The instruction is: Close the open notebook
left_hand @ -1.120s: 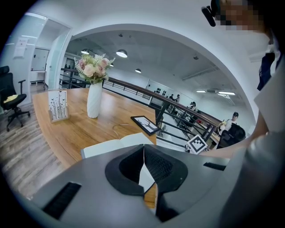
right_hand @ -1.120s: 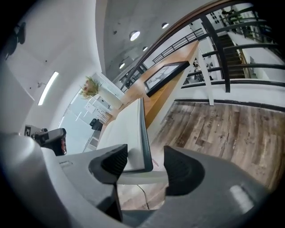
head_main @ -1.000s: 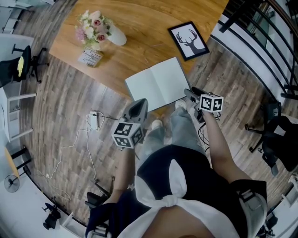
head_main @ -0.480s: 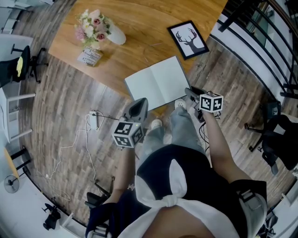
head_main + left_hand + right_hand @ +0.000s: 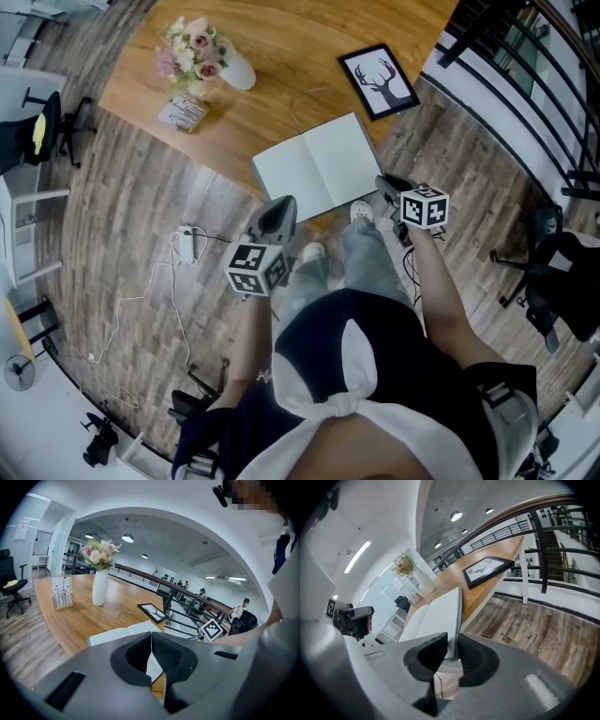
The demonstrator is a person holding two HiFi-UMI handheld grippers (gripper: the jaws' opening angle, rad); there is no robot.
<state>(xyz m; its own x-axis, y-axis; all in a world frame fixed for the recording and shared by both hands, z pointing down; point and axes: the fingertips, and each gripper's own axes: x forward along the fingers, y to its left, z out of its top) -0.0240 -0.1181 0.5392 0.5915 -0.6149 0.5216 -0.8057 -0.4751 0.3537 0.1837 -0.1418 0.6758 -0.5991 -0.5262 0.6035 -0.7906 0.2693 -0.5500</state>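
Closing just now, the right gripper [image 5: 451, 644] jaws pinch the notebook [image 5: 433, 616] at its right edge (corner hidden behind them). Meanwhile the left gripper [image 5: 151, 637] has jaws together, empty, angled down short of the open notebook at the table [image 5: 281, 84] edge. Both forearms reach forward.

- The notebook [image 5: 319, 169]: smooth, matt white paper pages.
- The table [image 5: 281, 56]: smooth warm wood with a soft satin sheen.
- The floor [image 5: 141, 234]: grey-brown wood-look planks, grainy and matt.
- The vase [image 5: 99, 587]: smooth, white, faintly glossy.
- The frame [image 5: 379, 82]: smooth and black.
- My left gripper [image 5: 151, 637]: matt grey plastic shell; its pads [image 5: 166, 656] are black and finely ribbed.
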